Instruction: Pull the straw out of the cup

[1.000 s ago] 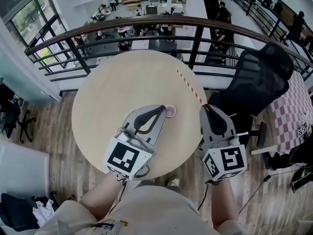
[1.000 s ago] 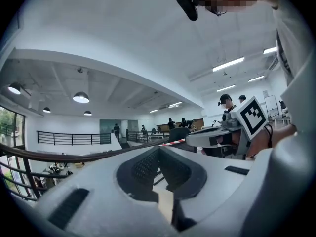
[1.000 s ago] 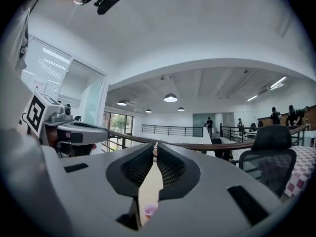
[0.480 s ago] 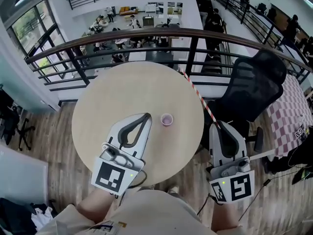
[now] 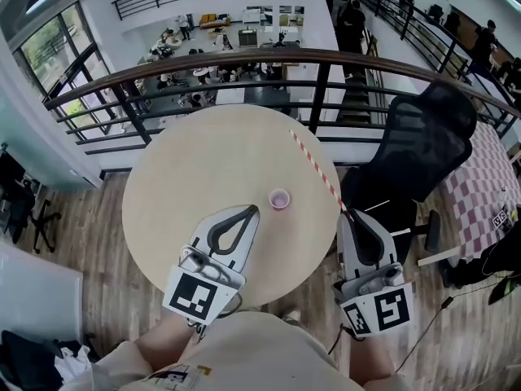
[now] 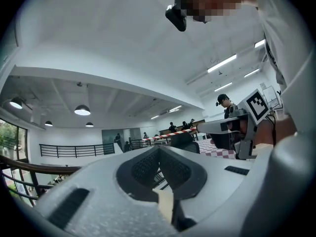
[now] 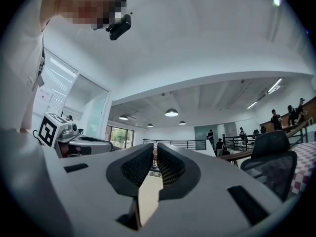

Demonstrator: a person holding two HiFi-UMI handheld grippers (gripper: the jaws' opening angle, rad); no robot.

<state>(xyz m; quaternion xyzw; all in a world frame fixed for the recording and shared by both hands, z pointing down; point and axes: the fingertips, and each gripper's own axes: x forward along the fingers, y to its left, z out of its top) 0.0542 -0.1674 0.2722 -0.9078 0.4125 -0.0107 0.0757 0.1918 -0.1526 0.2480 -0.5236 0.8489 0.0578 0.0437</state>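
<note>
A small pink cup point(image 5: 279, 199) stands on the round wooden table point(image 5: 203, 153), right of centre. The red-and-white striped straw point(image 5: 316, 168) is outside the cup and slants over the table's right edge, clear of the cup. My right gripper point(image 5: 349, 213) is shut on the straw's near end, off the table's right rim. In the left gripper view the straw point(image 6: 176, 132) shows as a striped bar beside the right gripper point(image 6: 232, 128). My left gripper point(image 5: 253, 209) is shut with nothing in it, just left of the cup and apart from it.
A black office chair point(image 5: 415, 149) stands right of the table, beyond my right gripper. A dark curved railing point(image 5: 203, 62) runs behind the table, with a drop to a lower floor past it. A checked cloth point(image 5: 488, 186) lies at the far right.
My left gripper has drawn back from the cup, which now stands free. My right gripper has pulled back toward me with the straw still in it.
</note>
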